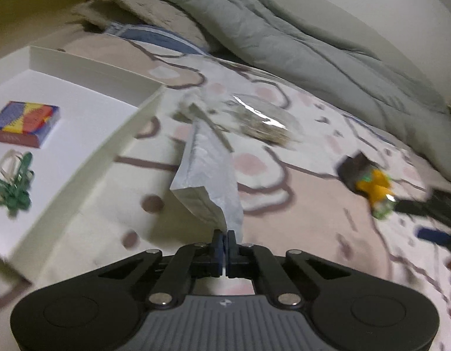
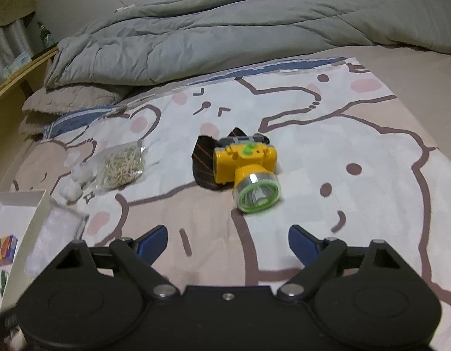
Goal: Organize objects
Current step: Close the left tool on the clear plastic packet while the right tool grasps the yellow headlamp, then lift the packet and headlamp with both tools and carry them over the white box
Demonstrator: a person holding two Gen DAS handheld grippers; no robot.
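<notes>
White tissue pack (image 1: pixel 207 172) is pinched in the closed left gripper (image 1: pixel 224 241); the right gripper (image 2: pixel 228 238) stands wide, empty, before the yellow headlamp (image 2: pixel 245 169).

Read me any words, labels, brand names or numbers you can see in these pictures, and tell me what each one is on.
No text can be read in either view.
Colourful small box in the white tray: a faint line of print on its dark red side, too blurred to read.
Left hand-held gripper: a small emblem on its grey base, a symbol only, no letters.
Yellow headlamp: no label visible.
Bag of rubber bands: no print visible.
</notes>
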